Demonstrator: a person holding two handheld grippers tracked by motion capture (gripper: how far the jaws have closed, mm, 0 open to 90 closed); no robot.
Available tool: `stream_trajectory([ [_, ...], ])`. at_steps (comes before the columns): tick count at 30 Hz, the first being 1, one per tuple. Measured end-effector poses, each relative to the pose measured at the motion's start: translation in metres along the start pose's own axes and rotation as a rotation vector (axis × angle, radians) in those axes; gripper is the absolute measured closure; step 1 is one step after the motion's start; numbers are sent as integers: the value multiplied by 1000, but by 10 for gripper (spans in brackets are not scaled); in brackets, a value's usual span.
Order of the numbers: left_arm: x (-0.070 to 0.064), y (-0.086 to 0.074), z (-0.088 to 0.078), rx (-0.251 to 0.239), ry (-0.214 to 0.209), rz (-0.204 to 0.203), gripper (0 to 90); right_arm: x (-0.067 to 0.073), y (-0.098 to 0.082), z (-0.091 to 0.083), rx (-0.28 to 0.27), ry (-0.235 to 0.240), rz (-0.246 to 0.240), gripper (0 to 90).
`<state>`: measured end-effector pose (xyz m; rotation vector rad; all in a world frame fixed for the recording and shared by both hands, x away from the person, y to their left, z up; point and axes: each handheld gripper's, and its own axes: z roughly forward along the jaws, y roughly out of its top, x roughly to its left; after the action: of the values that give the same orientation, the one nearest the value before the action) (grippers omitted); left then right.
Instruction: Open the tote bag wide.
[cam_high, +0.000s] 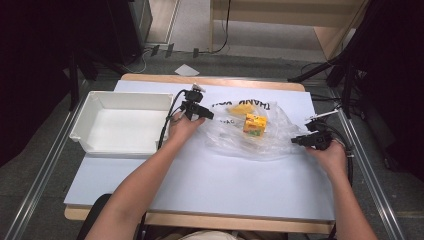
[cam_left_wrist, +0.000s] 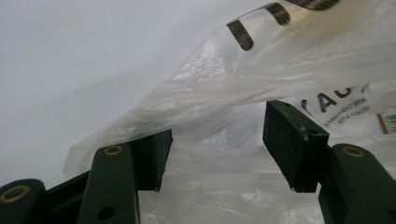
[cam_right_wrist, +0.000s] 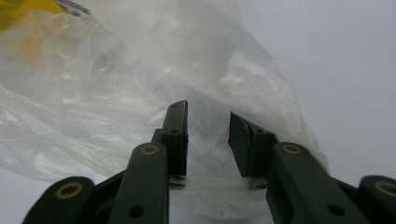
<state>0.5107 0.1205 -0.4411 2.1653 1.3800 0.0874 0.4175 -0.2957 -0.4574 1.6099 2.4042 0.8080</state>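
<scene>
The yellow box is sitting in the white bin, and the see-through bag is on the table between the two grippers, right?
Not quite. The high view shows the yellow box inside the see-through bag, not in the white bin, which stands apart at the left with nothing in it. The rest holds: the bag lies on the table between the left gripper and the right gripper.

A white plastic bin (cam_high: 122, 125) sits at the left of the pale tabletop (cam_high: 210, 185), its open side up and its inside bare; a light wooden edge (cam_high: 210, 79) borders the table's far side; beyond it, on the grey floor, lie a white sheet of paper (cam_high: 186, 70) and dark cables (cam_high: 145, 55); a wooden bench (cam_high: 300, 15) stands farther back.
</scene>
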Motion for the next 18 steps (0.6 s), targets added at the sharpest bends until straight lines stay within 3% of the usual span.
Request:
stream_trajectory([
  [2,-2,-1,-4,-16,-26,-6,430,4,-1,-5,-22,6,-11,680],
  [6,-7,-2,-14,-43,-55,11,417,8,-2,-18,-68,35,-6,657],
  [11,-17,-2,-30,-84,-90,32,418,18,-2,-36,-115,58,-33,632],
  [18,-28,-2,-53,-130,-96,66,422,37,3,-64,-175,77,-67,614],
])
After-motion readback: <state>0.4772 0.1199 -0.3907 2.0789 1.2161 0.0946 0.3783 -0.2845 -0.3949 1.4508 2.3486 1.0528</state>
